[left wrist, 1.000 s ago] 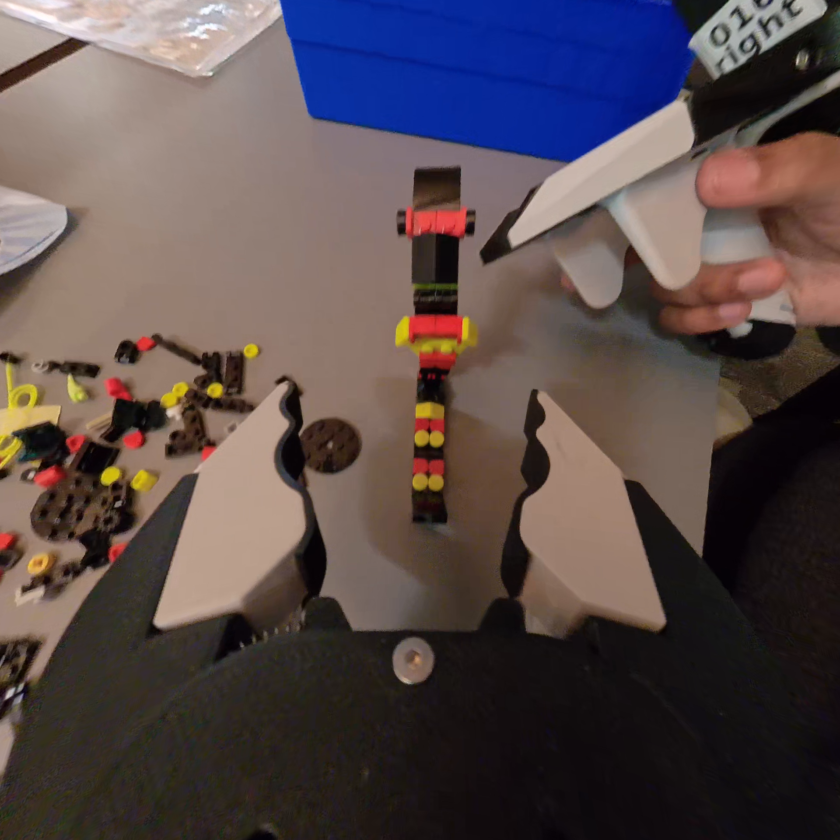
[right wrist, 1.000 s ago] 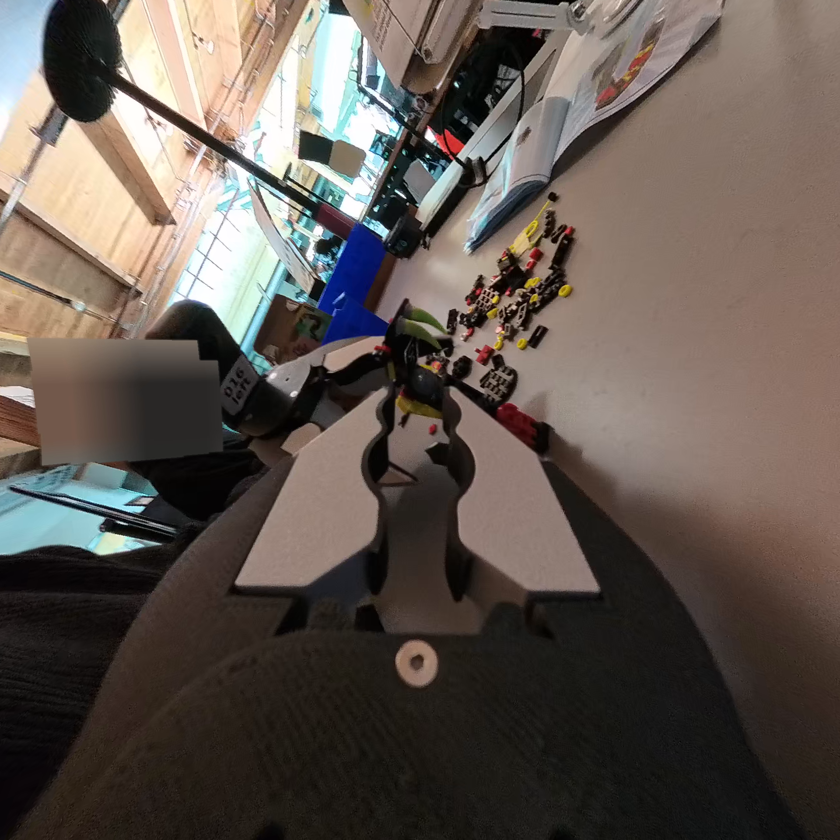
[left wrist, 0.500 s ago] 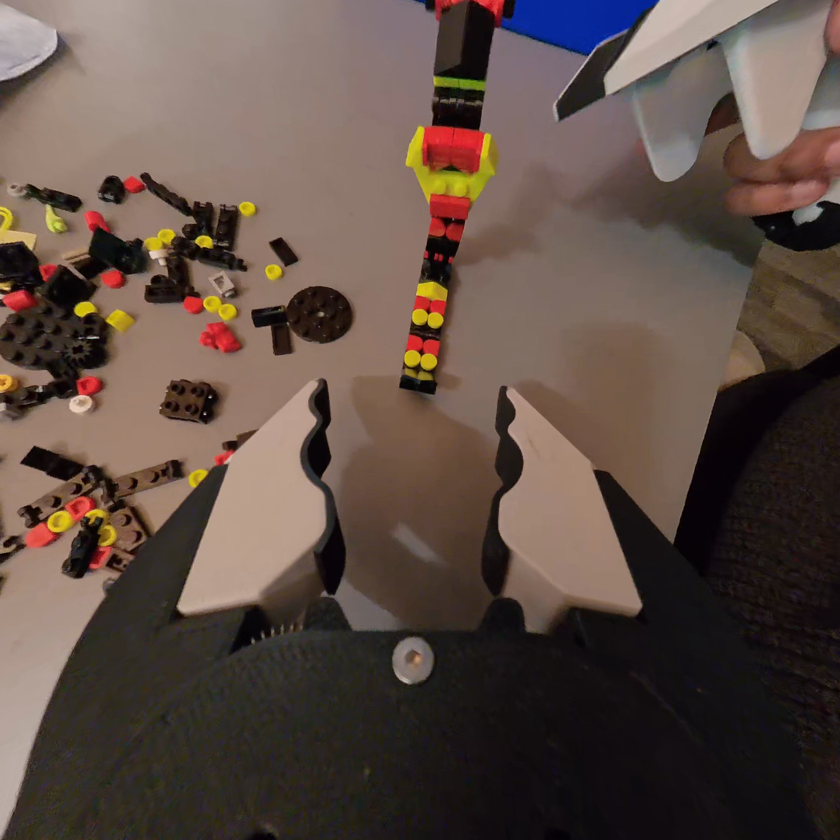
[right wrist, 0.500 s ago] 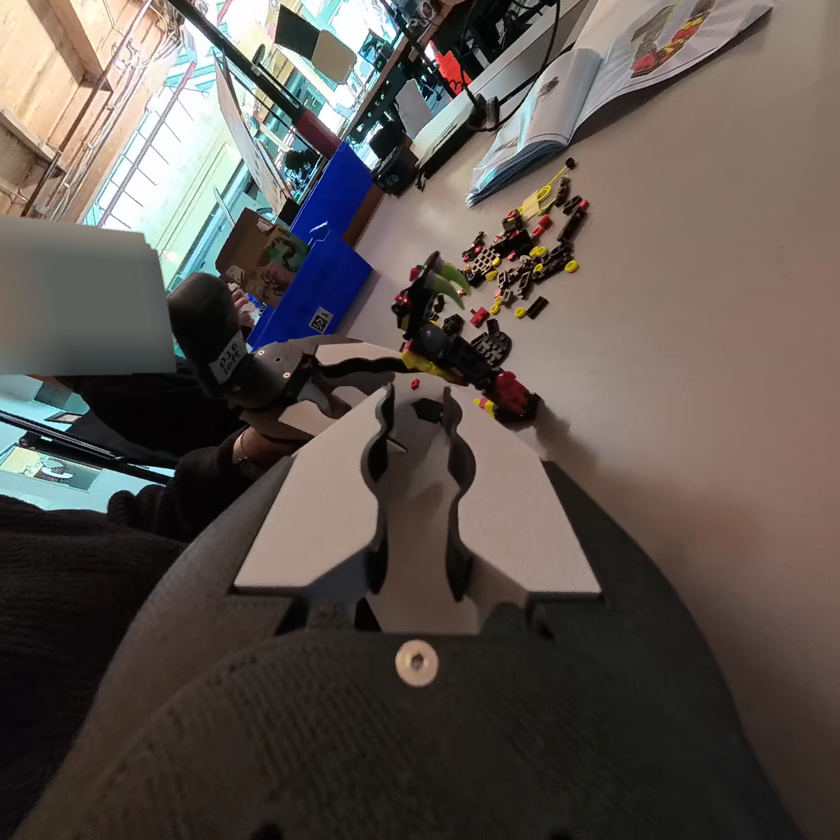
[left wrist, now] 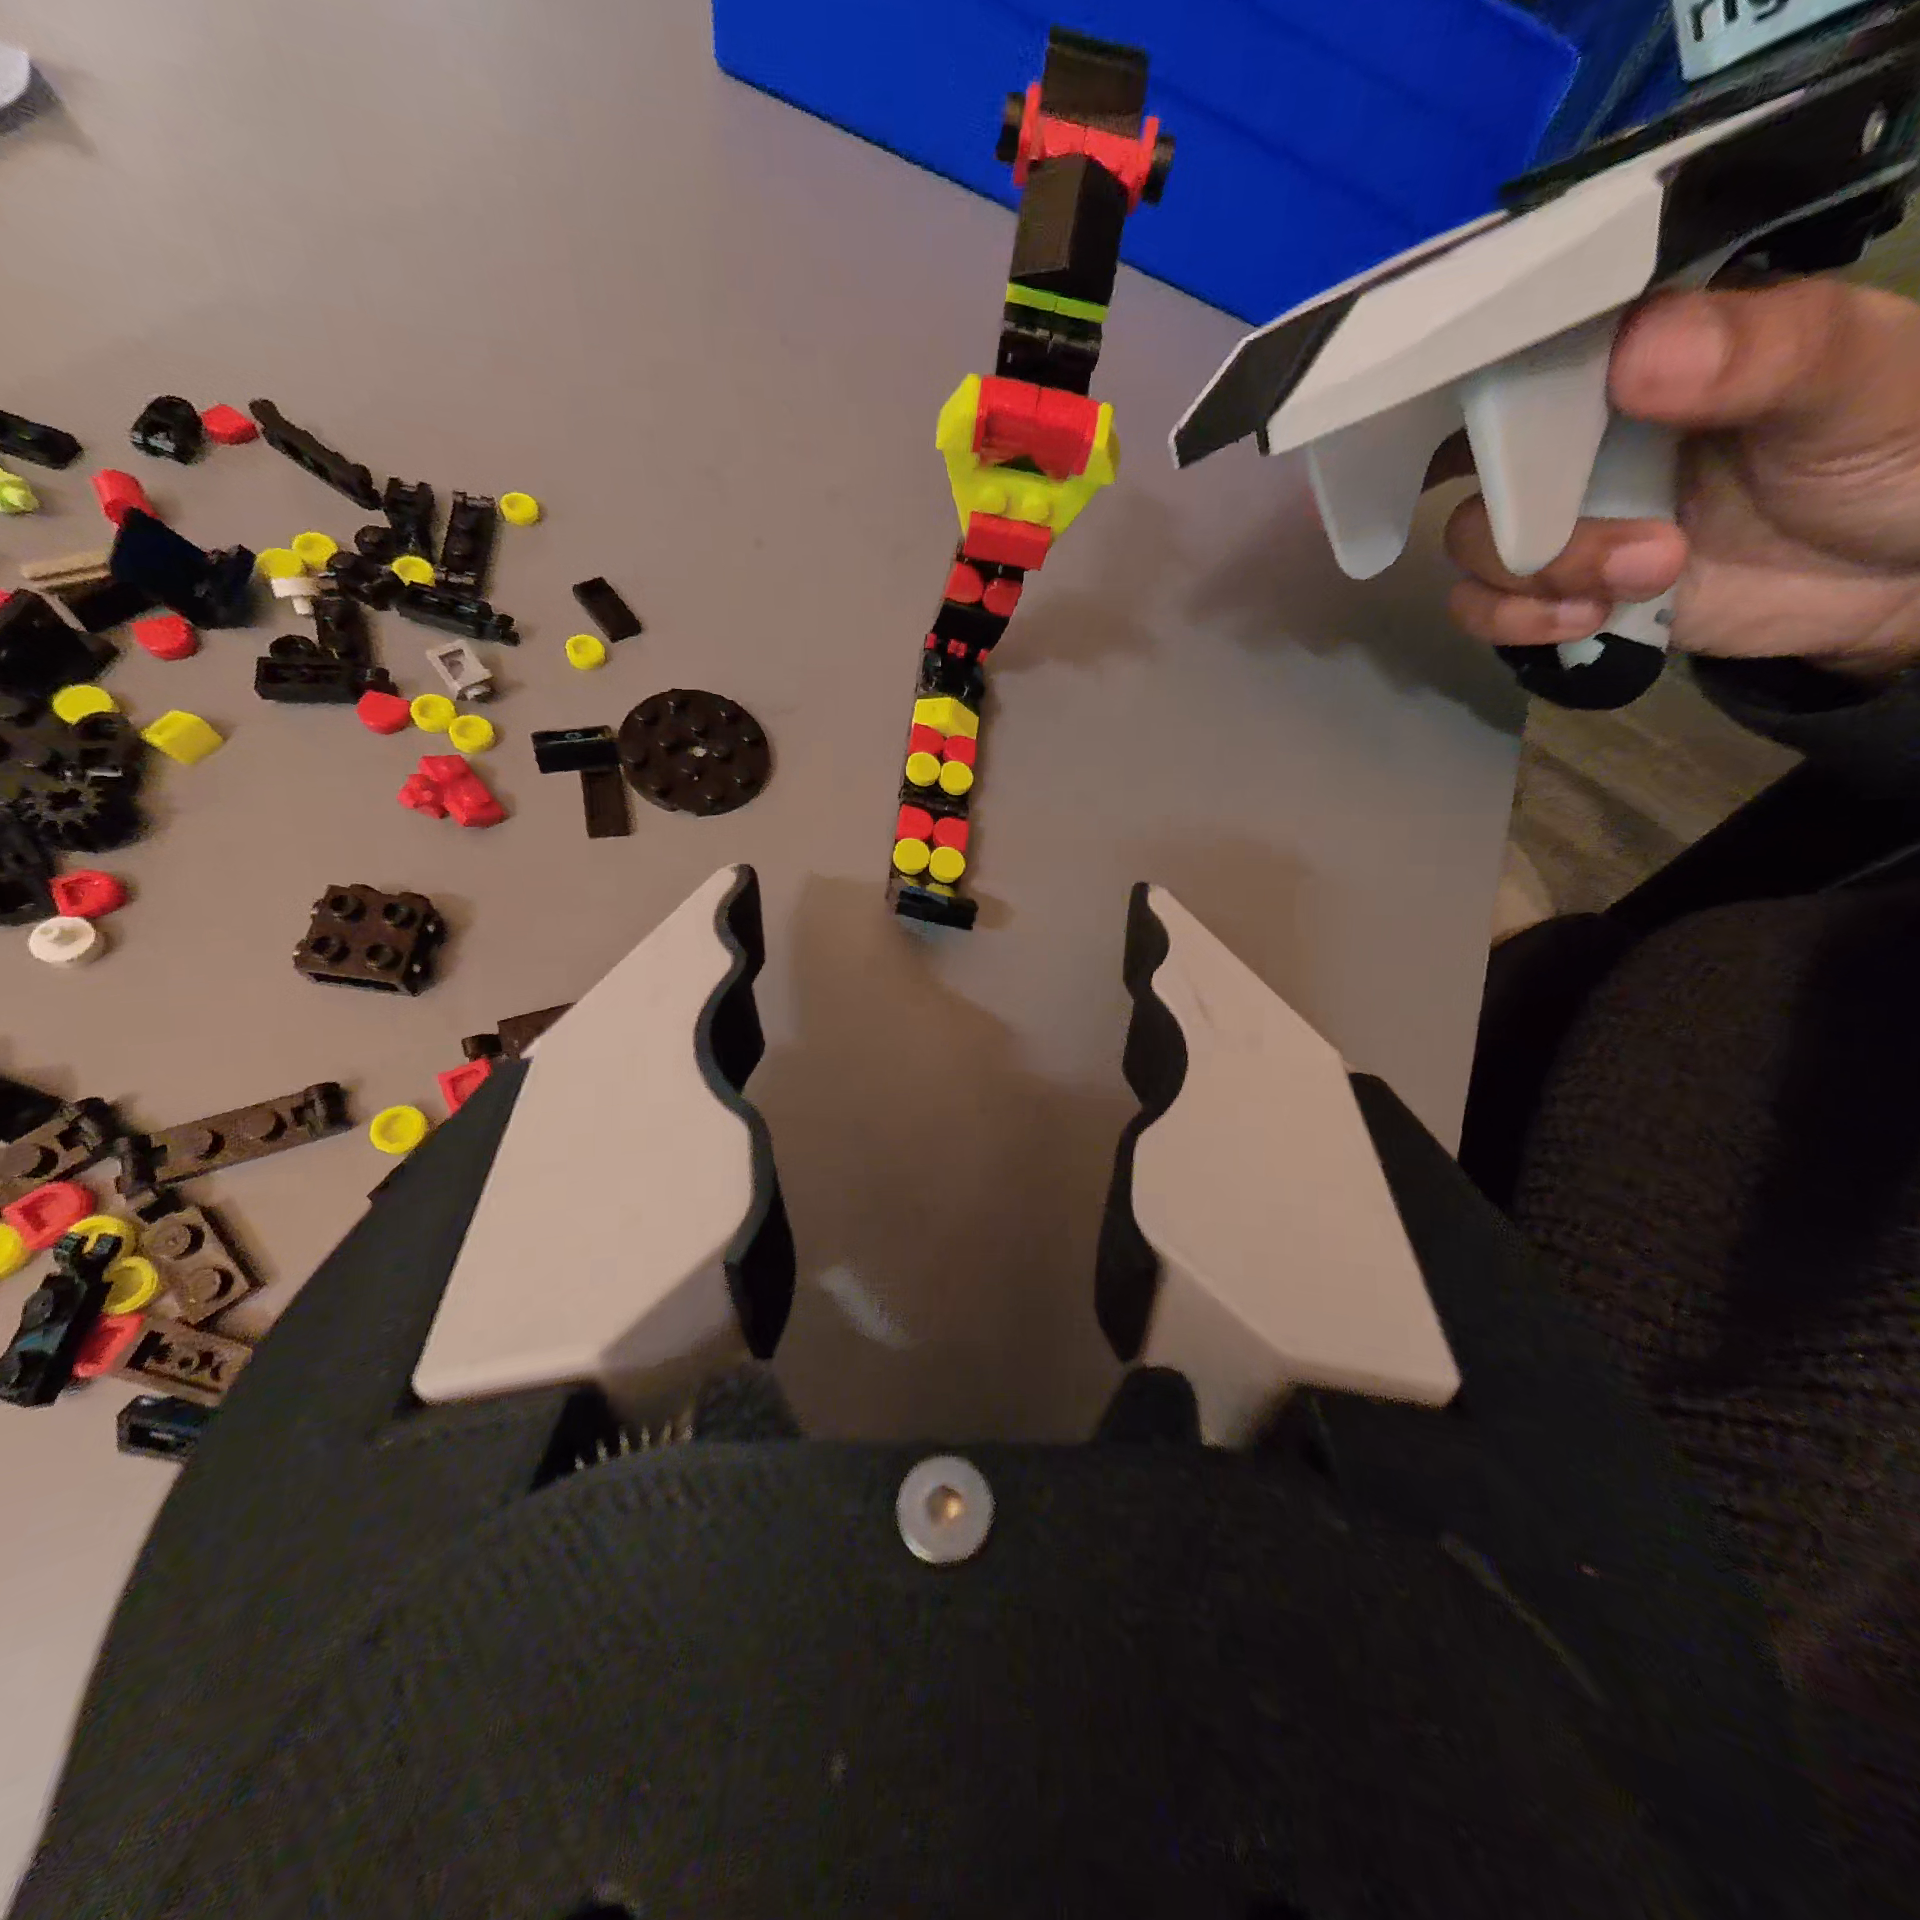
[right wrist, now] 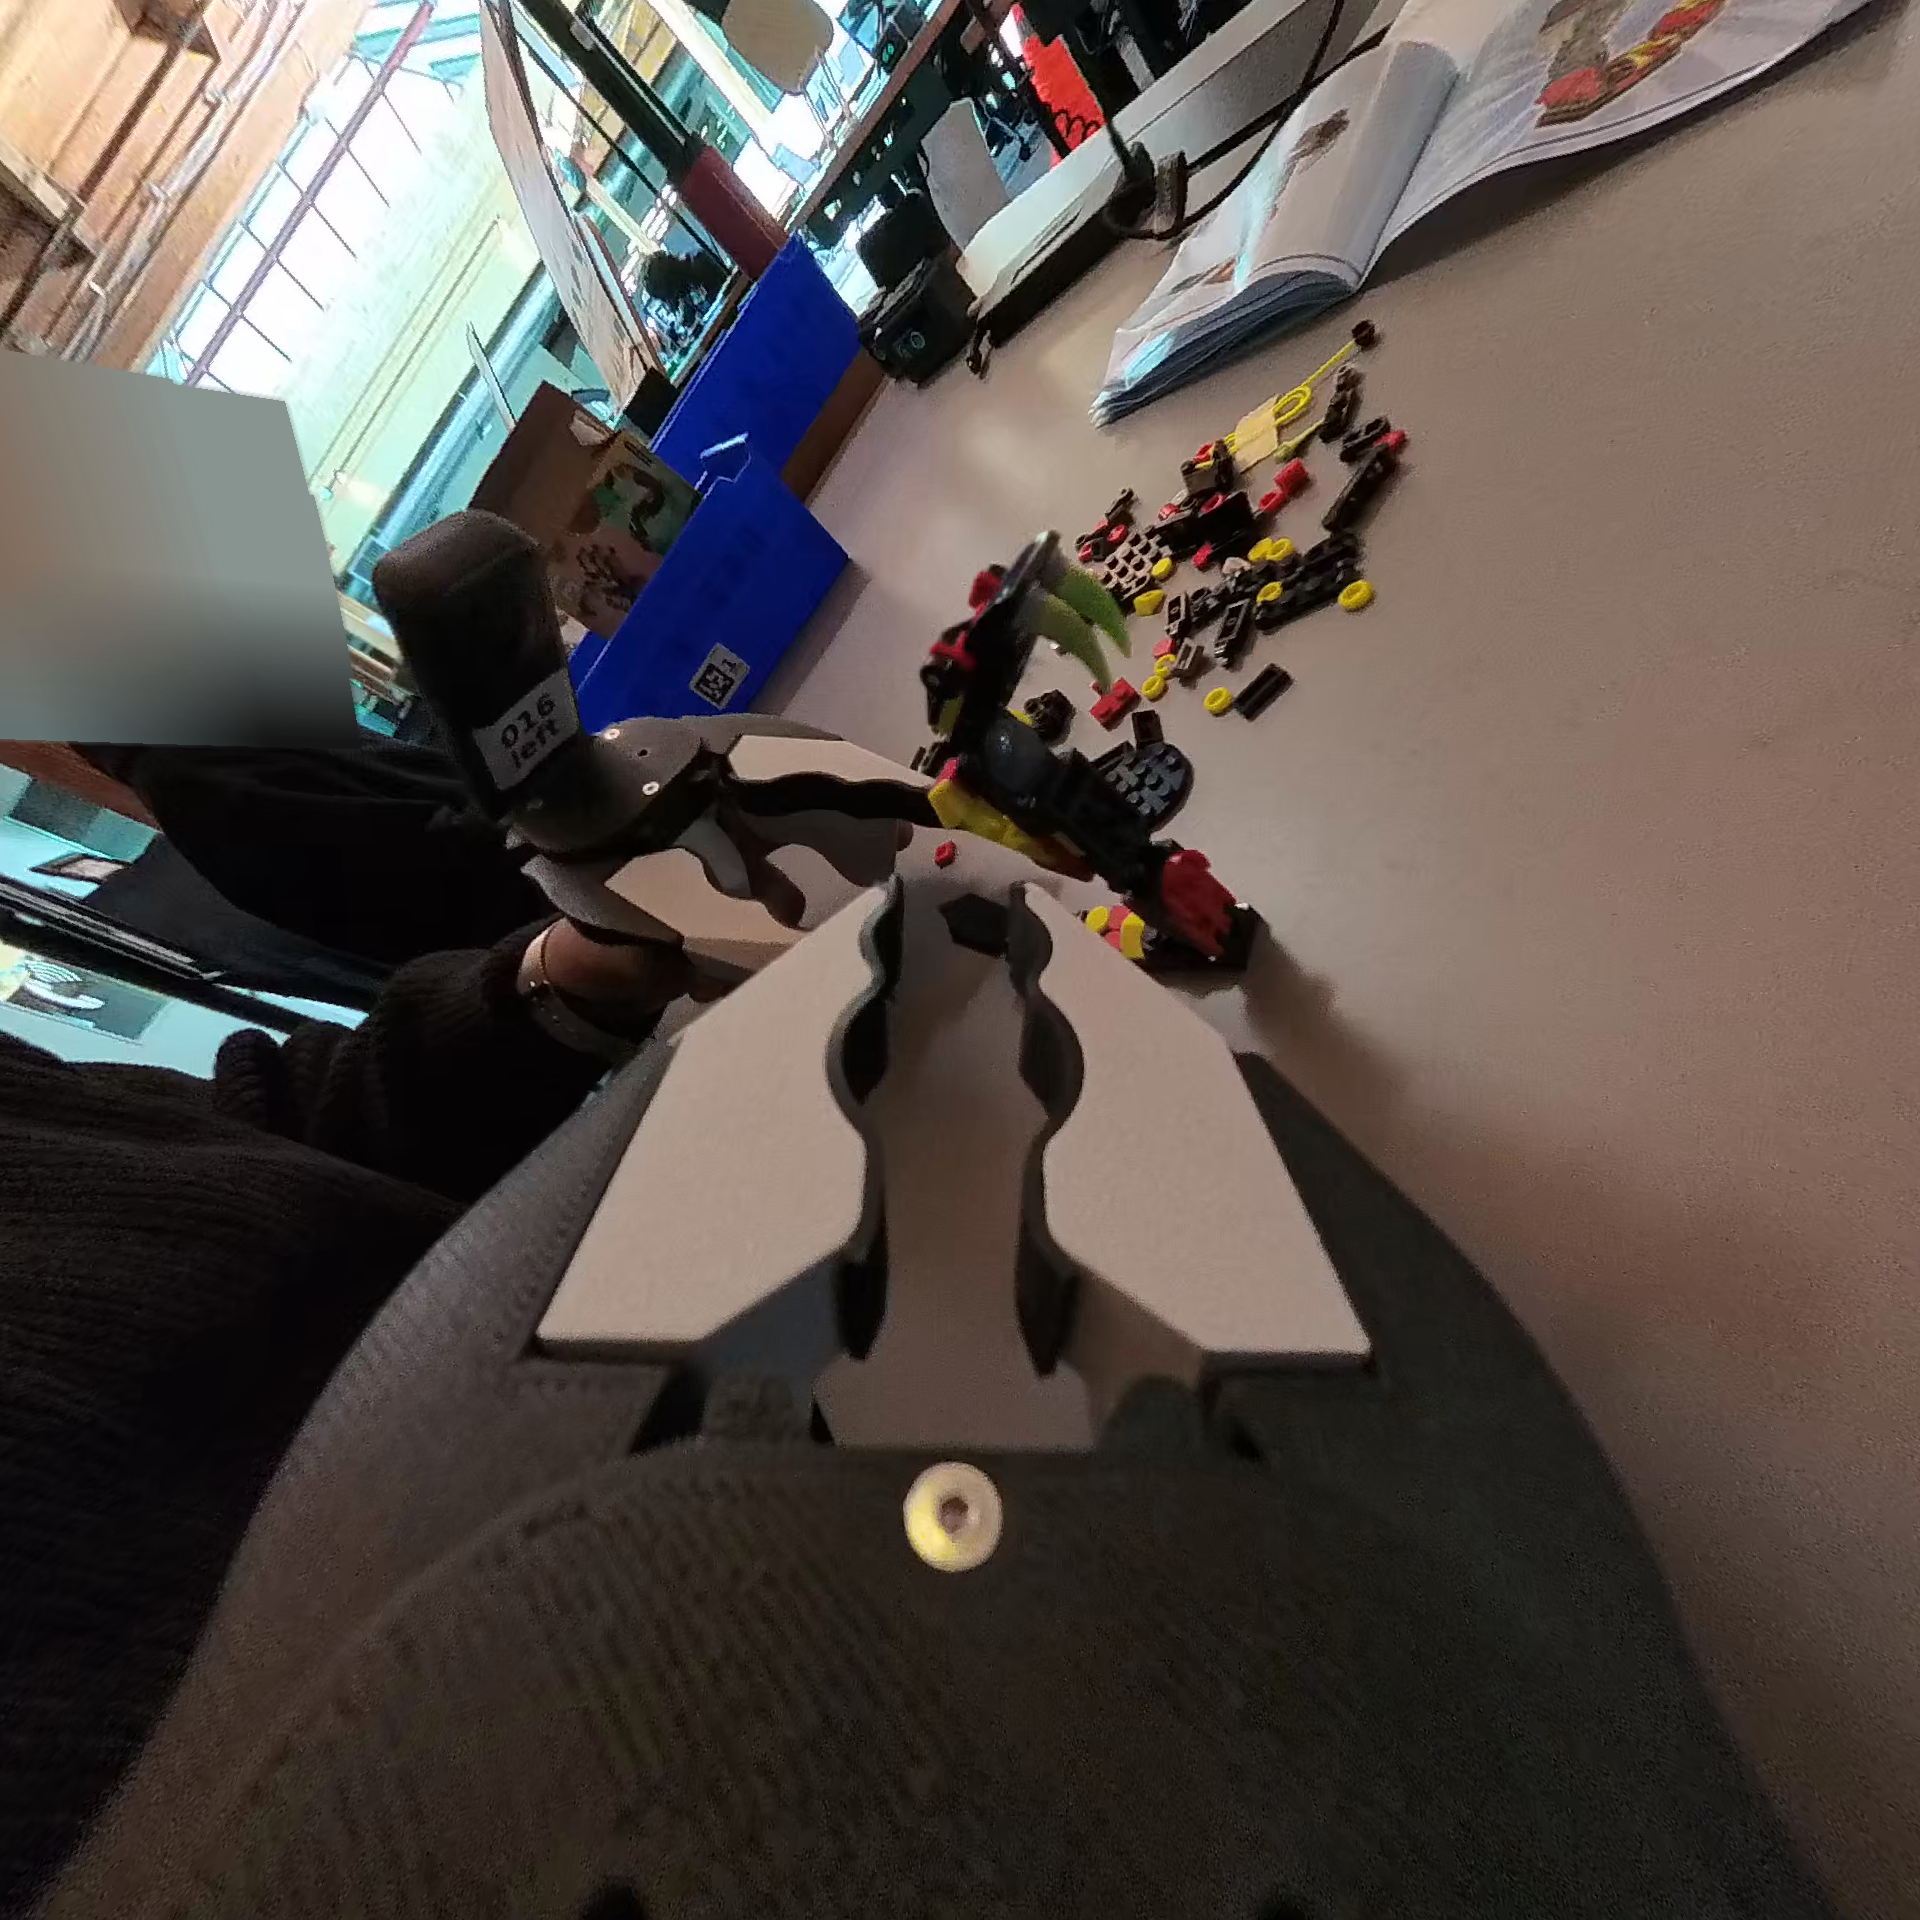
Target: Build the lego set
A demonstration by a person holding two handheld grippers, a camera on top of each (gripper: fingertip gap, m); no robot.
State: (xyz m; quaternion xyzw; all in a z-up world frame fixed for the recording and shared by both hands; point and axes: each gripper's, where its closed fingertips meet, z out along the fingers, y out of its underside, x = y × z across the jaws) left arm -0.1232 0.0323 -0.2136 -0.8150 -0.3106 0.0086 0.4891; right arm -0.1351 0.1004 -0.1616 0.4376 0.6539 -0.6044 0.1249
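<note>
A long black, red and yellow lego model (left wrist: pixel 1023 457) lies on the grey table (left wrist: pixel 644 260). My left gripper (left wrist: pixel 940 894) is open and empty, with the model's near black end just ahead of its fingertips. My right gripper (left wrist: pixel 1195 447), held by a hand (left wrist: pixel 1766 499), hovers to the right of the model's yellow and red part. In the right wrist view my right gripper (right wrist: pixel 954 896) has its jaws a narrow gap apart with nothing clamped. It points at the model (right wrist: pixel 1049 790), which has green claws. The left gripper (right wrist: pixel 904 816) shows beside the model.
Loose black, red and yellow pieces (left wrist: pixel 343 623) are scattered left of the model, with a round black plate (left wrist: pixel 694 750) and a black 2x2 brick (left wrist: pixel 369 938). A blue bin (left wrist: pixel 1299 135) stands behind. The table edge (left wrist: pixel 1496 831) runs close on the right. An open booklet (right wrist: pixel 1351 197) lies beyond the pieces. My left gripper is the nearer one to the round black plate (left wrist: pixel 694 750): about 4 cm, against 11 cm. Look for it in the right wrist view (right wrist: pixel 1127 785) too.
My left gripper has pulled back: the model's near end was between its fingers and is now ahead of the tips. The right gripper stays beside the model with the same narrow gap.
</note>
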